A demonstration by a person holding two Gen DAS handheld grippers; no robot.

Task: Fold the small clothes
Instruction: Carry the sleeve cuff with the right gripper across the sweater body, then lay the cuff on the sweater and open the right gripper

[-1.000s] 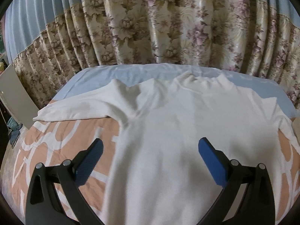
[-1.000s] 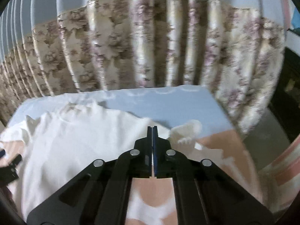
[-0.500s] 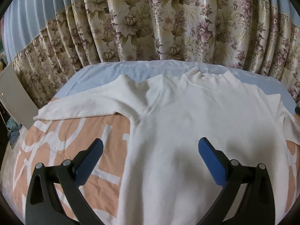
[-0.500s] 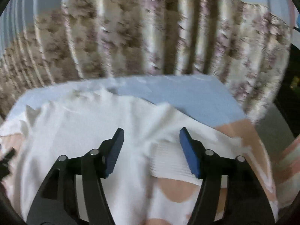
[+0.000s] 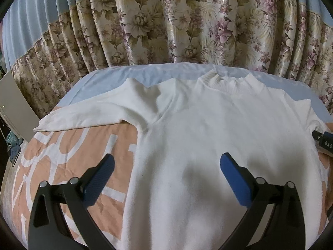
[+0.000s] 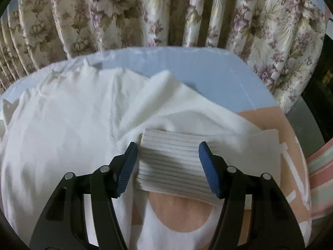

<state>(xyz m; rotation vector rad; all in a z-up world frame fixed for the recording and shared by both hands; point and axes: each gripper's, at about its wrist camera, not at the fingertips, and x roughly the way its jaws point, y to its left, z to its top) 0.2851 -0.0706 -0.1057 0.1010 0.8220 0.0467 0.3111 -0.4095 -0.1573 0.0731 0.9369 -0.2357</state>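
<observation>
White knit sweater (image 5: 208, 137) lies spread flat on the bed (image 5: 68, 145), front or back up (which cannot be told), its ribbed collar (image 5: 226, 81) toward the far edge by the floral curtain (image 5: 187, 20) and its body running back toward the near edge. Judged from this layout, folding has barely begun: the body shows no fold, and one sleeve (image 5: 83, 116) lies stretched out toward the bed's left edge. The other sleeve (image 6: 199, 112), near the right edge, is bent back on itself so that its ribbed cuff (image 6: 172, 162) rests on the orange-and-white bedcover (image 6: 179, 214). Both sleeves, and then the body, appear left to fold. The fabric looks soft and thick, with shallow creases at the shoulder. The right hand-held gripper (image 6: 168, 166) stands released, its blue pads either side of the cuff with no clear pinch; its jaws have just closed a little after opening. The left hand-held gripper (image 5: 166, 177) is spread wide and empty, poised over the sweater's lower body.
</observation>
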